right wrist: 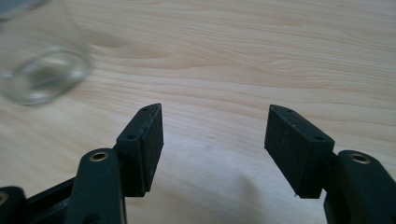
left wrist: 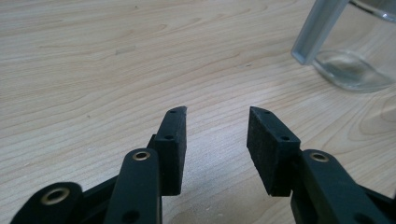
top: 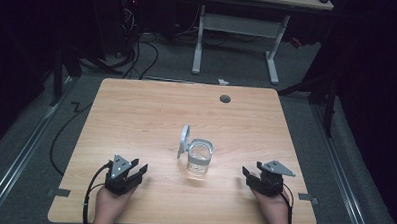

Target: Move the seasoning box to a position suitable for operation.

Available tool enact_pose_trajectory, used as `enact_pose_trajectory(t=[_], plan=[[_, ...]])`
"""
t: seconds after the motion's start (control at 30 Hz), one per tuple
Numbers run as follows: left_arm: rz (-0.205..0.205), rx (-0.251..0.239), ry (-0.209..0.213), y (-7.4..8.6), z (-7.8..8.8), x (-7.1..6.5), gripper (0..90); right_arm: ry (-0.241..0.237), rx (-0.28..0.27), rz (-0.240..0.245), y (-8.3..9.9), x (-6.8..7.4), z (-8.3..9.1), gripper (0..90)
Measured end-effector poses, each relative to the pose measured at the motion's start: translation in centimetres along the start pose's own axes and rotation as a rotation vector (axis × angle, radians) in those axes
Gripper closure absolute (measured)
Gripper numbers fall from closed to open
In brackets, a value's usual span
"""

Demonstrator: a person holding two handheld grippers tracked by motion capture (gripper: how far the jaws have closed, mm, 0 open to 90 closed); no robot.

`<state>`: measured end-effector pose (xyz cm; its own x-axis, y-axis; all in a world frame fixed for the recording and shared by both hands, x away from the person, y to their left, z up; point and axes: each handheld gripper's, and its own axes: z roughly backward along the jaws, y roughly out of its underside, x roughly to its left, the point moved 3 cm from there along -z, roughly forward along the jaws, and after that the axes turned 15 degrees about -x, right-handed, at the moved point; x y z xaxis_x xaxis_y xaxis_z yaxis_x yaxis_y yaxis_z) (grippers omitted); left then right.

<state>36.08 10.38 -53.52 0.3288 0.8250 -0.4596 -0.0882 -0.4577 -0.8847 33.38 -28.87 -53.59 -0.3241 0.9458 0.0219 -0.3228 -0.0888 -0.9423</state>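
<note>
A clear glass jar (top: 200, 158) stands upright near the middle of the wooden table (top: 136, 115), its pale lid (top: 184, 140) tilted against its left rim, perhaps hinged there, though the high view is too coarse to tell; the left gripper (top: 137, 171) rests near the table's near-left edge, jaws parted with bare wood between them; the right gripper (top: 251, 175) sits at the near right, jaws spread wider, holding nothing; both lie well apart from the jar.
</note>
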Motion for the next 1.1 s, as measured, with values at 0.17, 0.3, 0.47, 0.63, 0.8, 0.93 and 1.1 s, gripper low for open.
enact_pose_trajectory(t=[0.17,0.3,0.47,0.63,0.8,0.93,1.1], plan=[[-0.043,0.010,0.031,0.2,0.2,-0.8,56.7,-0.022,-0.030,-0.007,0.0,0.5,0.3,46.9],[-0.049,0.032,0.047,0.3,0.2,-0.9,55.5,-0.028,-0.019,-0.013,0.2,0.7,0.1,48.3],[-0.036,0.036,0.059,0.1,0.2,-0.9,53.1,-0.040,-0.036,-0.039,0.2,0.9,0.0,54.6],[-0.010,0.013,0.059,-0.3,0.4,-0.7,50.2,-0.079,-0.060,-0.010,-0.6,2.4,-0.5,65.4],[0.002,0.026,0.033,-0.2,0.1,-0.2,42.4,-0.141,-0.027,0.059,-1.0,5.1,-1.9,90.0],[0.007,0.016,0.023,-0.2,0.1,-0.1,38.5,-0.194,-0.007,0.081,-1.1,6.5,-2.6,90.0],[0.035,0.017,0.027,-0.3,0.2,0.0,38.6,-0.215,-0.004,0.113,-1.6,8.1,-3.3,90.0]])
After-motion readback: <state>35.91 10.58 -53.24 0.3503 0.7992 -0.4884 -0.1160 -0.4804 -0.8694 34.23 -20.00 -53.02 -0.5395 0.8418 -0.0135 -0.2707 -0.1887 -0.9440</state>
